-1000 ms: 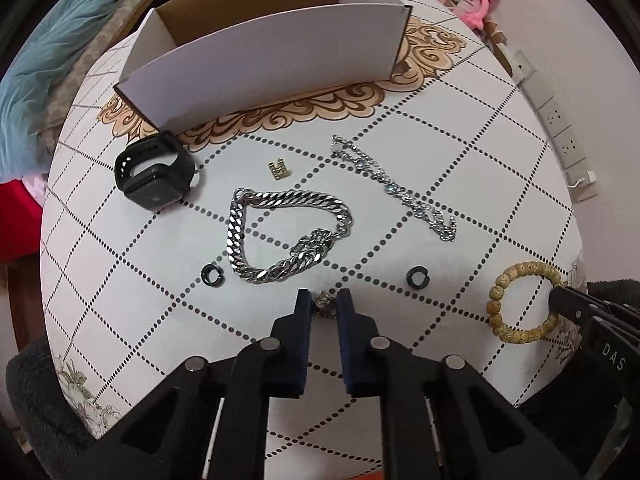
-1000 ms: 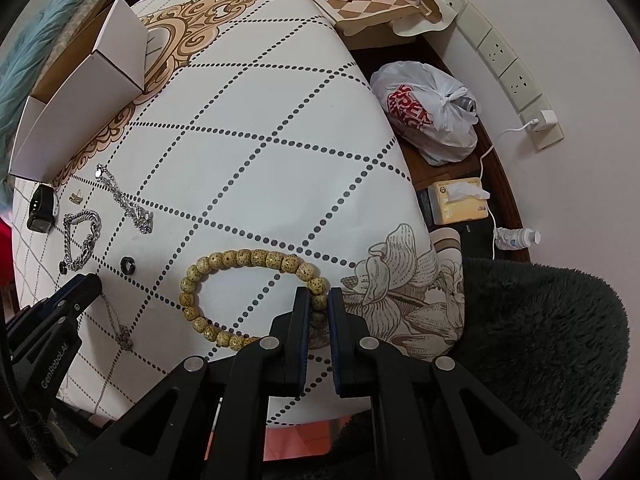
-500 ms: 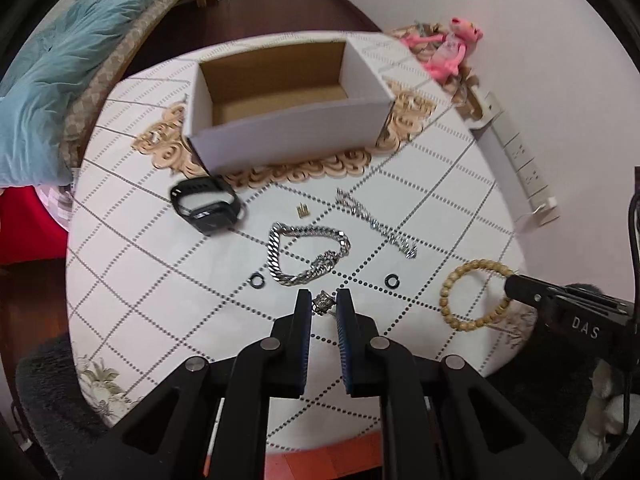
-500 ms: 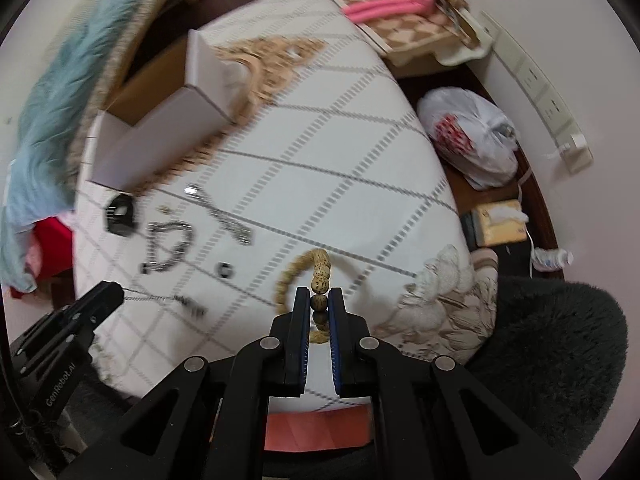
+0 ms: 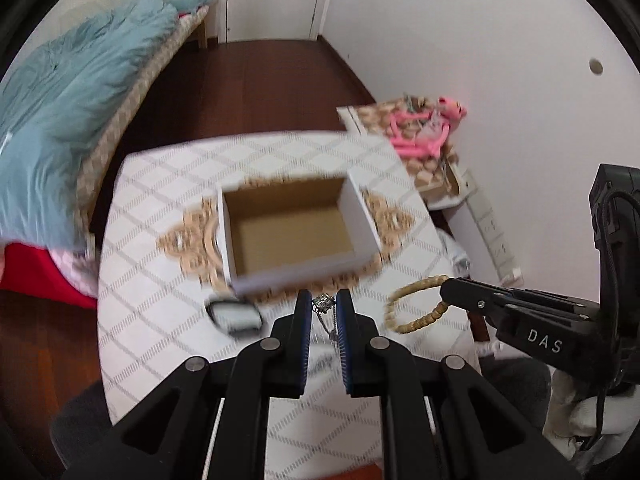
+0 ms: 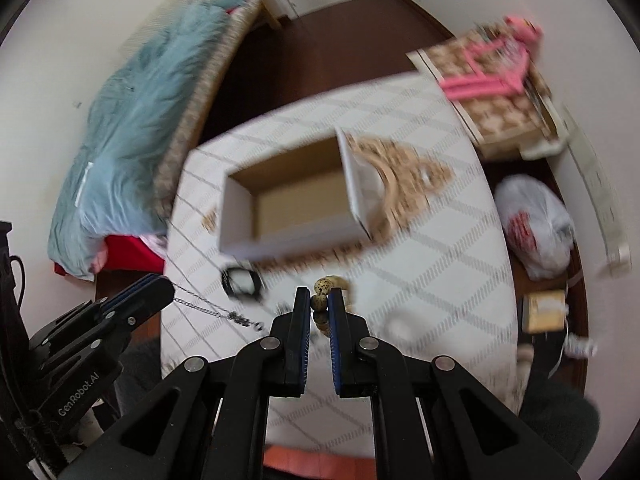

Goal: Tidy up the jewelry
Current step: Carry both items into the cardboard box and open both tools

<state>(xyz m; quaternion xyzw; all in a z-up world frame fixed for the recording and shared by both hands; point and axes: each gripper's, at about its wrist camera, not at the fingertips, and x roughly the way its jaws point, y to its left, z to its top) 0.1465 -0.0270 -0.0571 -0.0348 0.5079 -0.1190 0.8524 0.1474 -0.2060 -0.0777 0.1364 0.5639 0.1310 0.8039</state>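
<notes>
Black plastic left gripper (image 5: 324,309) and right gripper (image 6: 319,303), blue-lined fingers. Silver screws along linkages. White "DAS" and "GenRobot.AI" lettering, black cables.

My left claw (image 5: 324,307) is matt black plastic with ribbed blue pads (image 5: 306,316), pinching a shiny metal chain pendant (image 5: 323,304); my right claw (image 6: 319,303) is the same build, clamped on a matt, speckled, wood-looking bead bracelet (image 6: 326,286). At 12 o'clock in the left view, the box (image 5: 360,216) is smooth white card outside and raw brown cardboard inside, on a smooth printed tablecloth (image 5: 160,304). At 9 o'clock lies a glossy black watch (image 5: 234,314).
</notes>
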